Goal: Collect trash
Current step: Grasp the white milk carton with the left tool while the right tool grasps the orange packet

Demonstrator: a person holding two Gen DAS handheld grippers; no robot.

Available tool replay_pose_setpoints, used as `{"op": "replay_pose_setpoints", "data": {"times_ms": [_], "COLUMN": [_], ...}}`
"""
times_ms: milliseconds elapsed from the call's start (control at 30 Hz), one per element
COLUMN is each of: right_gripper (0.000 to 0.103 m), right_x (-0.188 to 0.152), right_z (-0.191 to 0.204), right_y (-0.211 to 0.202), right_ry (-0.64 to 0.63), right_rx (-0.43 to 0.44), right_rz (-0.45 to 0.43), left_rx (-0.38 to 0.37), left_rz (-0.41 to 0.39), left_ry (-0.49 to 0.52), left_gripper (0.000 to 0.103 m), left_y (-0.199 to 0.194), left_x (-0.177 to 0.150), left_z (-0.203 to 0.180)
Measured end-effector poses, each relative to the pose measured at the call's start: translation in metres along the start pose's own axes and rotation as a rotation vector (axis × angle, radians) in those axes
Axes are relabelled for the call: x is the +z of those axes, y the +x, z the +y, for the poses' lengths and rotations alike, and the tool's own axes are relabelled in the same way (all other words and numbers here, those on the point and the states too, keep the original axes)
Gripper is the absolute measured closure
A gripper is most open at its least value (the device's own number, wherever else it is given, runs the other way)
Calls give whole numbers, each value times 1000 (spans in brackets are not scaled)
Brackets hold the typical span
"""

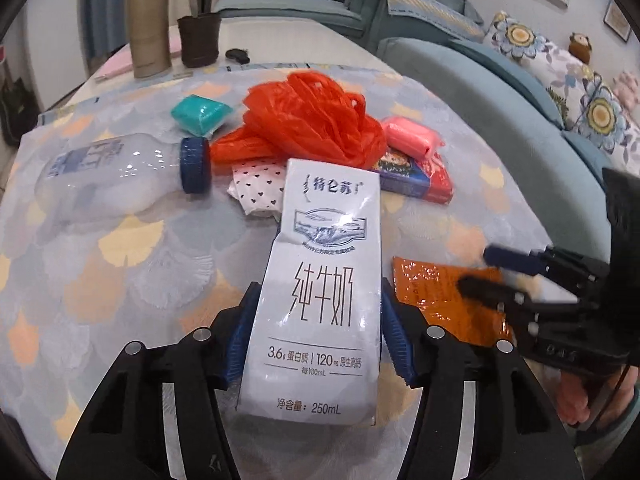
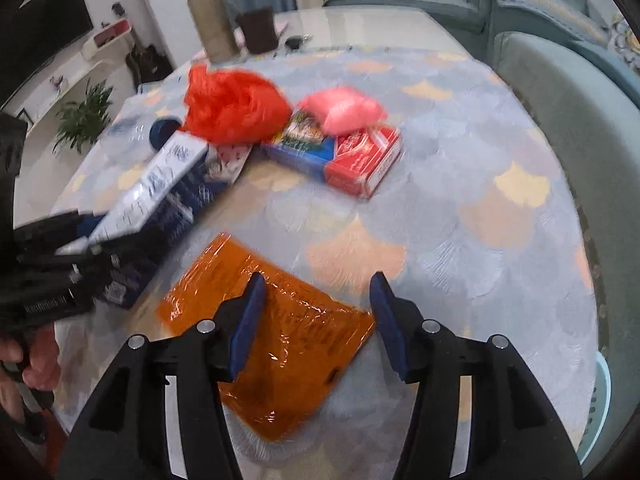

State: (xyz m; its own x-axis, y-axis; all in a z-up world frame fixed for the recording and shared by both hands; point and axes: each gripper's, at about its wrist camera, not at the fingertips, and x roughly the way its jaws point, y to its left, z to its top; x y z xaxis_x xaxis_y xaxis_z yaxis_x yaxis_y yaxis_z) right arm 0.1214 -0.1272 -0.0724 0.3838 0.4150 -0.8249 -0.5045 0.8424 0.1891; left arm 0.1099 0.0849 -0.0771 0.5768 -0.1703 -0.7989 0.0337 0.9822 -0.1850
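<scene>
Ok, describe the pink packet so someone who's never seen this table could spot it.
On the patterned table, find the trash pile beyond the milk carton. Right of the red bag lies a blue-and-red box; the pink packet rests on its far end. It is the only pink, puffy item.

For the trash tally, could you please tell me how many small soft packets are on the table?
2: a teal packet left of the red plastic bag, and a pink packet on its right, atop the box. Others may be hidden underneath.
</scene>
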Motion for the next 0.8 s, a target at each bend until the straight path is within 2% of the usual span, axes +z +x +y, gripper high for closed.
{"op": "replay_pose_setpoints", "data": {"times_ms": [100,300,333,433,467,533,667,733,800], "right_gripper": [53,51,45,23,20,20,20,22,29], "right_x": [-11,-38,-40,-40,-41,-44,-49,-49,-49], "right_z": [10,49,56,68,72,84,99,100,99], "right_y": [-6,-16,-15,-11,-9,-6,0,0,-1], "right_ry": [-14,-62,-69,-53,-56,-86,-137,-147,-143], "right_rx": [84,162,131,121,106,25,-75,-87,-84], "right_rz": [40,67,63,63,61,48,22,15,7], "left_rx": [-16,-56,-59,-67,-71,-70,-69,-75,-79], "left_rz": [-30,-89,-92,-107,-112,-122,-112,-119,-131], "left_ry": [-29,-93,-99,-110,-112,-115,-113,-106,-103], "left_gripper": [50,52,52,52,52,52,52,52,52], "left_y": [-11,-32,-33,-35,-36,-37,-34,-36,-38], "left_x": [-1,-4,-4,-5,-4,-3,-2,-2,-2], "left_z": [7,21,23,26,28,30,32,30,30]}}
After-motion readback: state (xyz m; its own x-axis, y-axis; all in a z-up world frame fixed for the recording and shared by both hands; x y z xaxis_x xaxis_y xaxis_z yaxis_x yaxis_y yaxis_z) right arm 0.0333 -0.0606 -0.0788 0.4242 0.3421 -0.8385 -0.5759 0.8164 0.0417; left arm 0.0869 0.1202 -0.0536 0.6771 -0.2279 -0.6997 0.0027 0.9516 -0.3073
